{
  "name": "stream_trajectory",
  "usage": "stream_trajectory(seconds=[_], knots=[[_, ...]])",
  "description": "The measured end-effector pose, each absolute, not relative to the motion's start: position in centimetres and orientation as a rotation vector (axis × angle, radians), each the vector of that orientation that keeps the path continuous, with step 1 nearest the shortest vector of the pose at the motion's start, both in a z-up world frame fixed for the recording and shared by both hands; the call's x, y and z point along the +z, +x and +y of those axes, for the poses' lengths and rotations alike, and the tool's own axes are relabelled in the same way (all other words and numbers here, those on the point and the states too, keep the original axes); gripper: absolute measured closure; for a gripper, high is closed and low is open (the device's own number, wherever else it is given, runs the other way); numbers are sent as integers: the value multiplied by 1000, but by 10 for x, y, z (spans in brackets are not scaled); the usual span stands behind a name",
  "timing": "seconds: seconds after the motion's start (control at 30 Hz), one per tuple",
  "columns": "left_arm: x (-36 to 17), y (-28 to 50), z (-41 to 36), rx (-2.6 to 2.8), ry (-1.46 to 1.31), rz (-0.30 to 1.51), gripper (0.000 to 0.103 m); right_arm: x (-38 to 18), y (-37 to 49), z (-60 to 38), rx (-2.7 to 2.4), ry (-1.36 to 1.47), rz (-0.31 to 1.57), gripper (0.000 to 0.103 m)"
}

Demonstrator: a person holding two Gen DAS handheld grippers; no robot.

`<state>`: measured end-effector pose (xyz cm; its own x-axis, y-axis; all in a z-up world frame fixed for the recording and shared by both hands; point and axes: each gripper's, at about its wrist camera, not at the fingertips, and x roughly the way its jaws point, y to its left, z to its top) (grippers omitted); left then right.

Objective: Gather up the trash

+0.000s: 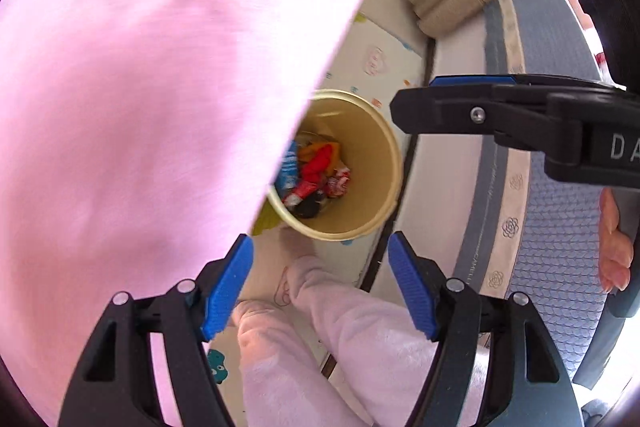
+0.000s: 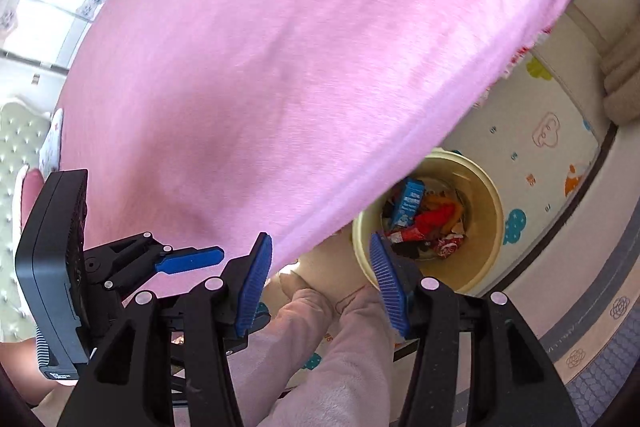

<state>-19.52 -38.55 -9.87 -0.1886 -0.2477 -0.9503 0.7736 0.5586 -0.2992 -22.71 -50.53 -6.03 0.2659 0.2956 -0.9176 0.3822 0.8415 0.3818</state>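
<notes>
Overhead, both wrist views look steeply down past a large pink bed cover (image 2: 304, 67), which fills most of each picture and hides part of the floor below. Its surface is smooth, with faint creases, and is blurred in the left wrist view.

Beneath its edge lies a pale play mat (image 2: 536, 155) printed with coloured cartoon shapes. Beside the mat runs a rug (image 1: 560, 235) with a blue-grey textured field and a pale border of flower motifs.

On the mat stands a cream-yellow waste bin (image 1: 380, 171), upright and open-topped, its near rim partly covered by the pink cover. The trash (image 1: 316, 175) sits at the bottom of the bin: crumpled red wrappers, a blue printed packet, something orange and a dark piece, all lying together.

A person's legs in pale pink fleece trousers (image 2: 344, 355) reach from the lower edge toward the bin.

The left gripper (image 1: 320, 287) hangs above the mat just short of the bin, jaws spread apart, nothing between the blue pads. The right gripper (image 2: 320, 279) hangs likewise, jaws spread somewhat less wide and empty, one pad overlapping the bin's rim in its own view. A hand (image 1: 614, 247) grips the right tool at the frame edge.
</notes>
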Motion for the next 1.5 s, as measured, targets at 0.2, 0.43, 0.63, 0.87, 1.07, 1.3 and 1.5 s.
stream_trajectory(seconds=[0.2,0.43,0.63,0.87,1.07,1.3,1.5], knots=[[-58,-155,-278,-783,336,1436,32,-30,-165,-407,119,479,1323,52],[-30,-127,-177,-610,219,1384,32,-8,-118,-316,267,365,1310,52],[-1,-112,-120,-430,155,1293,24,21,-83,-265,318,286,1252,52],[64,-89,-60,-178,21,1069,9,93,-59,-232,319,137,1035,32],[131,-93,-37,-4,4,875,4,150,-60,-226,366,45,812,14],[163,-95,-25,56,-113,817,4,164,-54,-238,373,17,752,9],[172,-92,-33,108,-127,792,4,157,-49,-245,377,16,785,9]])
